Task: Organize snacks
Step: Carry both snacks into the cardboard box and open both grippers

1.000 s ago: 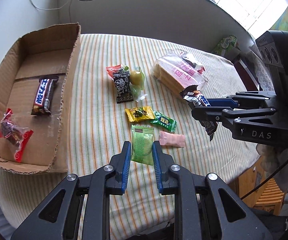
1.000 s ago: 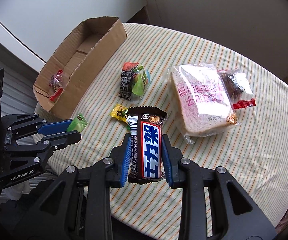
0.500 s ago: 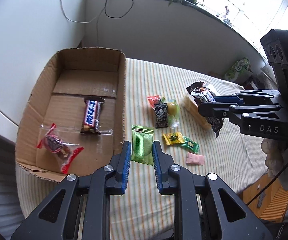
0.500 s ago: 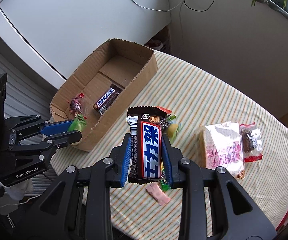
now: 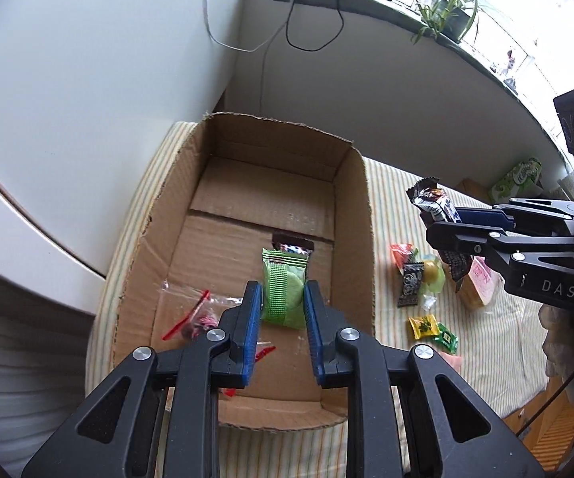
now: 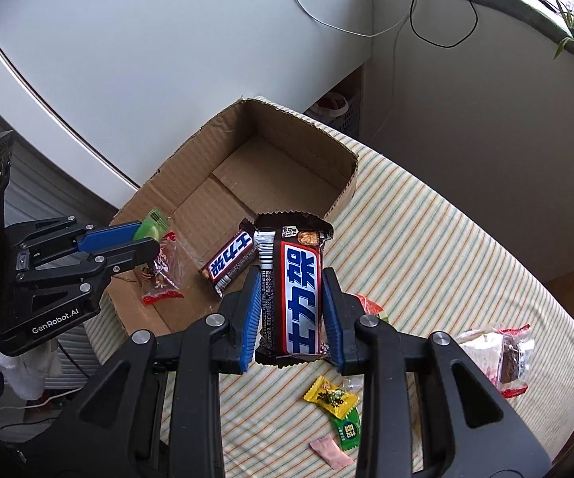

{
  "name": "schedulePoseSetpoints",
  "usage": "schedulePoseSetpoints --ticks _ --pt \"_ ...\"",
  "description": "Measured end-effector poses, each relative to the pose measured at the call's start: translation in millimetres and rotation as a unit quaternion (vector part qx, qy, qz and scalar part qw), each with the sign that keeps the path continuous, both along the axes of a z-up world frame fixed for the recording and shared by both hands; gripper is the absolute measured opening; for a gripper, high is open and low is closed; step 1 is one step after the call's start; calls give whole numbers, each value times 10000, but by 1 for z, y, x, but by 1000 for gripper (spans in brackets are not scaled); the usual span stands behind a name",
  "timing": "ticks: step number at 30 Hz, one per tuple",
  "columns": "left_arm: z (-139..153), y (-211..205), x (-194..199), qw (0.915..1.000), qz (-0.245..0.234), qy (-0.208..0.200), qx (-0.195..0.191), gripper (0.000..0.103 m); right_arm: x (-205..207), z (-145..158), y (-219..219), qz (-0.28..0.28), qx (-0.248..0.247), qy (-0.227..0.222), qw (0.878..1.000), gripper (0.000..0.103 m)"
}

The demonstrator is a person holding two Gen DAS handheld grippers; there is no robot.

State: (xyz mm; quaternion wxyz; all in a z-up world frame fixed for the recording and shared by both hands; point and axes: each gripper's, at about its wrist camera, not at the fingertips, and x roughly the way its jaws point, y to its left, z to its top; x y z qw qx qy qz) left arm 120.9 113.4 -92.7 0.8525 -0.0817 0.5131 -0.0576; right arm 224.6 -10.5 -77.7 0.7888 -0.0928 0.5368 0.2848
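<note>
The striped surface carries the open cardboard box at one end and loose snacks at the other. The box already holds a chocolate bar and a clear red-edged packet. Outside it lie a bagged bread slice and small sweets, among them a yellow candy.

The left hand-held gripper is clamped on a green packet, hanging above the box floor, the packet's long axis running away along the fingers. It sits directly over its drop spot (so this hand looks nearer to finishing).

The right hand-held gripper grips a second chocolate bar across its width, long axis pointing forward. It hovers above the surface just outside the box's near corner; the box lies ahead and to the left of it.
</note>
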Motion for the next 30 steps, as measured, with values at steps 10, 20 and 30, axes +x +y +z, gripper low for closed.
schedulePoseSetpoints --ticks 10,20,30 --pt "-15 17 26 9997 207 99 61 20 28 -18 33 21 -23 176 9998 30" --pt "-22 17 34 9994 286 211 47 20 41 -33 49 58 -82 293 9995 30" --pt "-23 17 35 9993 276 250 73 24 41 -25 48 27 2 172 9998 55"
